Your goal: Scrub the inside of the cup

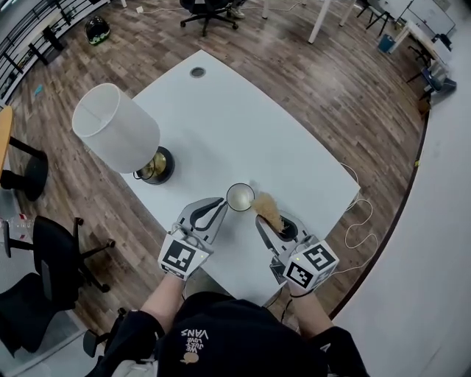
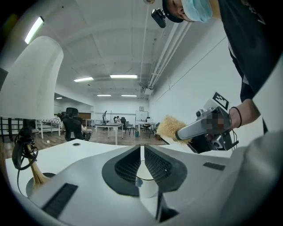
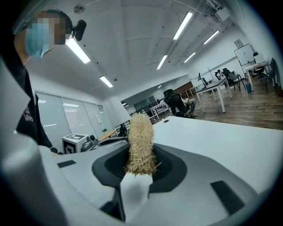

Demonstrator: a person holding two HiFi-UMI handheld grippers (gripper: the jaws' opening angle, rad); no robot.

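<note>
Person wears a black shirt (image 1: 221, 331) w/ short sleeves (image 1: 140, 328); there is a small white print (image 1: 194, 337) on the chest. Also a light blue mask (image 2: 197, 9), a black cam (image 2: 158, 17) on the head, and a thin black band (image 2: 239, 117) at the right wrist.

Left gripper (image 1: 221, 206) and right gripper (image 1: 263, 223) look the same: smooth light grey shells (image 2: 88, 176), getting narrow toward the tip. Inner side of each jaw is black, w/ grid-texture pads (image 2: 128, 165). Shells have dark rectangular slots (image 2: 59, 199). At the back of each gripper sits a cube (image 1: 181, 256) w/ black-and-white square markers.
</note>
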